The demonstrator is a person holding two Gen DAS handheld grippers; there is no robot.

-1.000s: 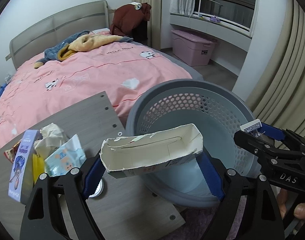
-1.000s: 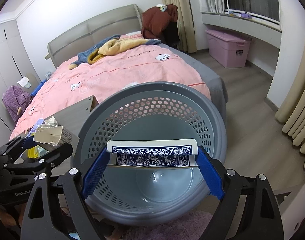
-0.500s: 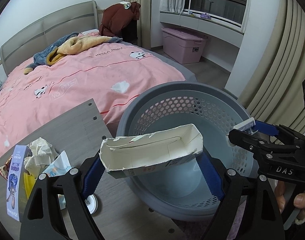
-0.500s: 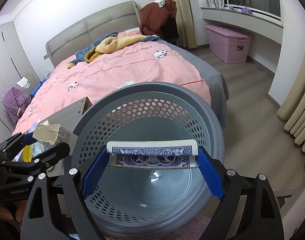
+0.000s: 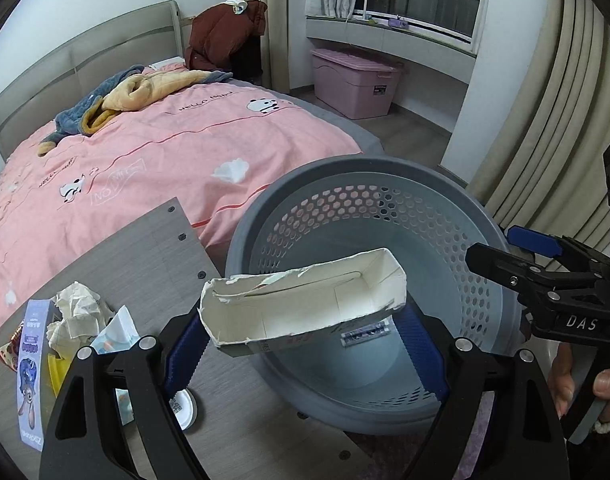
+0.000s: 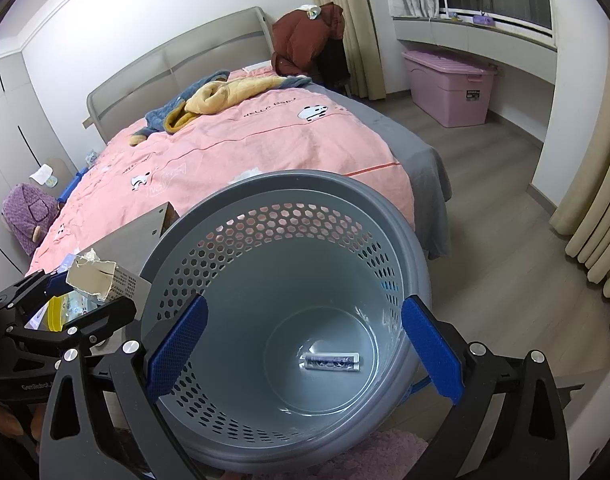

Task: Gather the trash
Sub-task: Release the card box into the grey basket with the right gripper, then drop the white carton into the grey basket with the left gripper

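Grey perforated basket [image 6: 289, 320] beside the table [image 5: 153, 248], one small blue-patterned packet [image 6: 332, 361] flat on its floor. Right gripper [image 6: 303, 340] spread wide, empty, above the basket. Left gripper [image 5: 305, 332] clamped on a torn white carton [image 5: 301, 304] at the rim; likely to catch there and fall outside.

The round grey plastic basket [image 6: 289, 200] had hexagonal perforations in its wall and a paler blue-grey inside. On its floor lay a small blue-patterned card pack with white ends [image 6: 332, 361]. The torn cardboard box [image 5: 301, 300] was off-white inside, with small dark print on its outer side. The gripper pads [image 6: 177, 344] were bright blue on black frames. The quilted bedspread [image 5: 153, 148] was pink with white panda and cloud motifs.
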